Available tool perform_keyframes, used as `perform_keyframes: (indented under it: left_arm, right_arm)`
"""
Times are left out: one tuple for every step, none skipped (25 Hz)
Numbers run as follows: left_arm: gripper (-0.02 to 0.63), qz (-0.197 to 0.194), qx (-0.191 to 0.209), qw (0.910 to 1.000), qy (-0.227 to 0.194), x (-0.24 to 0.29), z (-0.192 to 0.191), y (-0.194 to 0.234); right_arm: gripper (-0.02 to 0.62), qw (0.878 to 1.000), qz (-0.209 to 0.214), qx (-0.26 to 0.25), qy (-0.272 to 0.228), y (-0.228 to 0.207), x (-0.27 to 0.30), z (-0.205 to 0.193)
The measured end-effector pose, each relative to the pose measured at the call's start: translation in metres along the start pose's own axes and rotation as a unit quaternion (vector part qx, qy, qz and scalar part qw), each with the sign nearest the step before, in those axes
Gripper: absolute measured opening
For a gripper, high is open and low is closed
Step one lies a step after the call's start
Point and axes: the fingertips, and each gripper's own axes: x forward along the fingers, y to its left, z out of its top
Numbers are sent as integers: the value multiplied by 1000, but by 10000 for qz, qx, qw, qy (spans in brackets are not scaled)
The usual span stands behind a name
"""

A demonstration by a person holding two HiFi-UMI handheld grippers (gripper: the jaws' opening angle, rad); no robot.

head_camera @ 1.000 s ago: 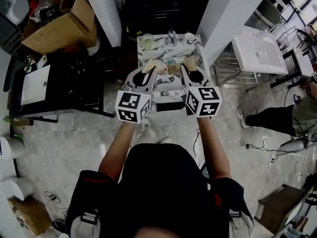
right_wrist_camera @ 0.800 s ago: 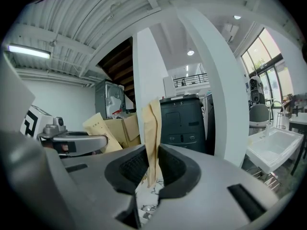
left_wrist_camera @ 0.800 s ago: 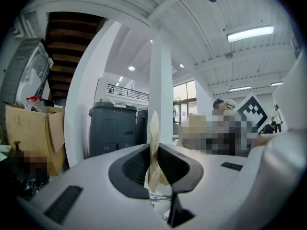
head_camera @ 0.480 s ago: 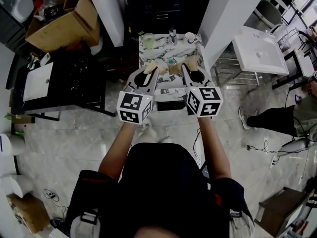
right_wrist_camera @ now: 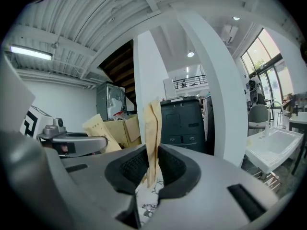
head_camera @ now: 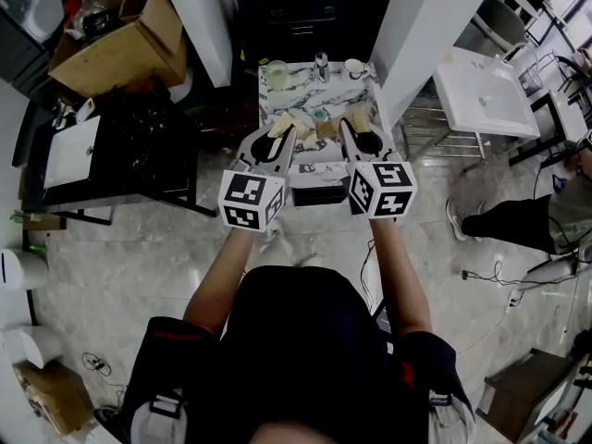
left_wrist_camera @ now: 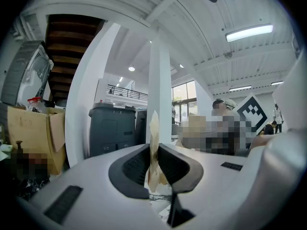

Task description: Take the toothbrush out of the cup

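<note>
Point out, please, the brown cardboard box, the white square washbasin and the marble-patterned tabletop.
brown cardboard box (head_camera: 137, 52): head view, outer side wall.
white square washbasin (head_camera: 486, 97): head view, middle of the bowl.
marble-patterned tabletop (head_camera: 301, 91): head view, bare patch.

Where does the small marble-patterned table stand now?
Head view, top centre: the table lies partly under the left gripper and right gripper, a white pillar at its right.

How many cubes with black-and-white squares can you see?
2. One marker cube rides on the left hand-held gripper, the other on the right hand-held gripper. None looks hidden.
</note>
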Motion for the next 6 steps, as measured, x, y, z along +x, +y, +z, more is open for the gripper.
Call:
perform_keyframes:
  left_arm:
    - [60,-2,-7,10000,1,0,0,0]
    - [60,-3,-13,10000,1,1,0,-1]
    - [60,-4,-16,10000,0,1,0,-2]
    - [60,-3,-18,10000,0,1,1,-2]
    - [60,-3,-19,10000,0,1,1,-3]
    - [60,-2,-19,10000,-1,2,1,-4]
  right_arm:
    - [72,10000,-5,6,1,-1,0,0]
    - [72,10000,-9,11,2,-2,-1,0]
    - [72,10000,-11,15,3,-2,-1,0]
    - [72,10000,-10,20,5,-3,-2,0]
    - [72,10000,-8,24,8,-4,-2,0]
    - [72,10000,-6,28,11,-4,-3,0]
